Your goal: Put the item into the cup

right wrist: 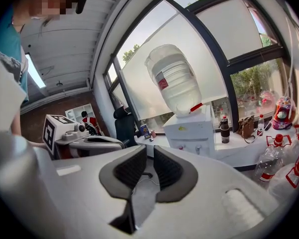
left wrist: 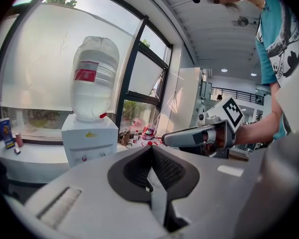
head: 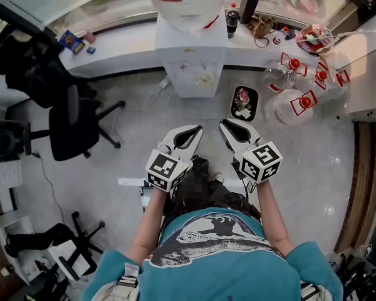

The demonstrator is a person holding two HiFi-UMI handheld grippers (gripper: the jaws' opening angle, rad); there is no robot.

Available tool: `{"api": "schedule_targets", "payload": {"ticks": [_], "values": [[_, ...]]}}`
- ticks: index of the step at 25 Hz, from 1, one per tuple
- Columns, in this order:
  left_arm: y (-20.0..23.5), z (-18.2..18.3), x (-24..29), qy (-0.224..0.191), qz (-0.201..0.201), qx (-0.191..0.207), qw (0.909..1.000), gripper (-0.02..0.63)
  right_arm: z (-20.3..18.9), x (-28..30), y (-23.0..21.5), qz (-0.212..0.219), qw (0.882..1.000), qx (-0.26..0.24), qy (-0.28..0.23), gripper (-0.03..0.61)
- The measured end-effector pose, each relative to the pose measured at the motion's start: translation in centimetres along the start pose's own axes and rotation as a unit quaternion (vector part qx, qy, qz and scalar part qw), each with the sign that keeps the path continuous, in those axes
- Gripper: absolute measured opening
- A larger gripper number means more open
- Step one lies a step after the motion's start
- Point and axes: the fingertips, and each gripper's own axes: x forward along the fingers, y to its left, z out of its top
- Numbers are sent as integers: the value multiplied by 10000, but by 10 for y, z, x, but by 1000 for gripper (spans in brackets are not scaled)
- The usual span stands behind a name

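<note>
I see no cup or loose item that I can tell apart in any view. Both grippers are held at waist height over the grey floor, pointing at a white water dispenser [head: 191, 55] [left wrist: 89, 138] [right wrist: 192, 131]. My left gripper [head: 197, 129] [left wrist: 150, 151] has its black pads touching at the tips, with nothing between them. My right gripper [head: 224, 124] [right wrist: 150, 156] shows a narrow gap between its pads, also with nothing in it. Each gripper shows in the other's view: the right gripper [left wrist: 189, 137] and the left gripper [right wrist: 97, 143].
A black office chair [head: 75, 121] stands on the left. A black bin [head: 244, 102] sits on the floor just beyond the right gripper. Clear water jugs with red handles [head: 291, 99] [right wrist: 279, 163] lie at the right. A dark bottle [head: 232, 22] [right wrist: 224, 128] stands on the window ledge.
</note>
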Motion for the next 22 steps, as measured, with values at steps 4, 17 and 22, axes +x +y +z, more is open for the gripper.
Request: {"api": "schedule_targets", "payload": {"ticks": [4,17,22], "values": [[-25,4,-8,-30,-33,-10,10000,15,-1,-24,11,60,9999,-12,-100,32],[-102,-7,-28,-5,-283,8,9996,15,-18,-90,42,67,9988,85,-473,-6],[-129,-17,-38,20,-380,122,9992,15,-25,-111,55,73,9982,39,-586,-6]]}}
